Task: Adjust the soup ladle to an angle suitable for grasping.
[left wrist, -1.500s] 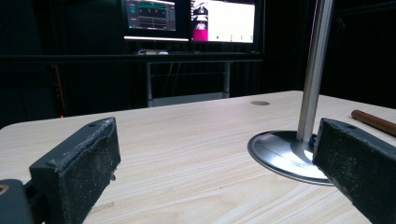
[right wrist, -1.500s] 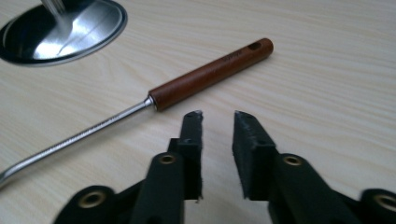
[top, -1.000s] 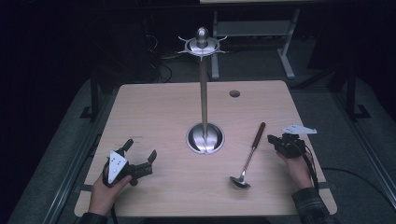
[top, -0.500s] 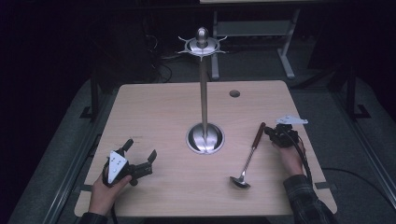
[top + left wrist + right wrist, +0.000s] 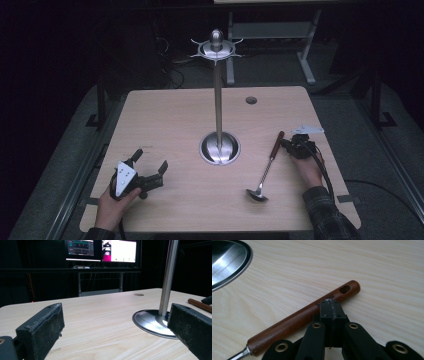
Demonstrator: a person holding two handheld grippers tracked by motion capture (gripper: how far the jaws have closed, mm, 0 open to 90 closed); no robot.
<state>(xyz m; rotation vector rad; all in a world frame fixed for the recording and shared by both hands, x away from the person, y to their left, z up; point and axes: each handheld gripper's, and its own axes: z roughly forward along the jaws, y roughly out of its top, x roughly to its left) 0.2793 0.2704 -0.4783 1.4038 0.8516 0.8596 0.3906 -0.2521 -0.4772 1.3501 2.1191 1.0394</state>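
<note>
The left gripper (image 5: 150,172) is spread wide over bare table (image 5: 170,125). The right gripper (image 5: 329,303) is pressed together, touching the ladle (image 5: 267,167) handle near the table's right edge.

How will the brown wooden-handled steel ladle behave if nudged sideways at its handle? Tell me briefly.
The brown wooden-handled steel ladle looks rigid, so it should move as one piece. Its round handle may roll, though the bowl probably limits that. Pushed near the end, it would likely pivot about the bowl.

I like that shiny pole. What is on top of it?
The pole is capped by a flat metal disc with small hooks curling out around its rim and a round knob in the middle. Nothing hangs from the hooks.
</note>
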